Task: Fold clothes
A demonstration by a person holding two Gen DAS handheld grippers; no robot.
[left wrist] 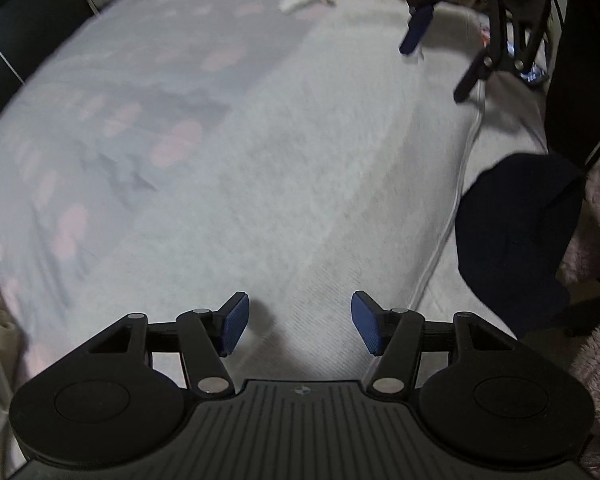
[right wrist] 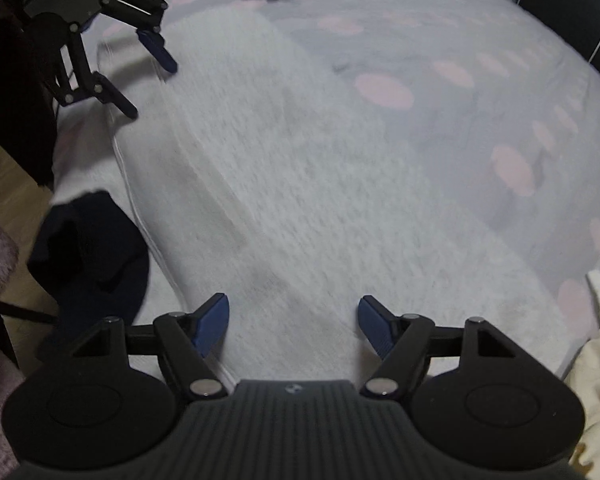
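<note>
With my left gripper (left wrist: 300, 322) and right gripper (right wrist: 294, 326) both wide and empty over the white garment (left wrist: 300, 168), a shallow pinch could snag the bed (left wrist: 100, 120) sheet too.

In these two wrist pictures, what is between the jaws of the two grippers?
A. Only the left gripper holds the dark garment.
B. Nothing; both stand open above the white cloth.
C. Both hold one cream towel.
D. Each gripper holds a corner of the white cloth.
B: the left gripper and the right gripper both show blue pads set wide apart, with only the flat white cloth lying below them.
</note>
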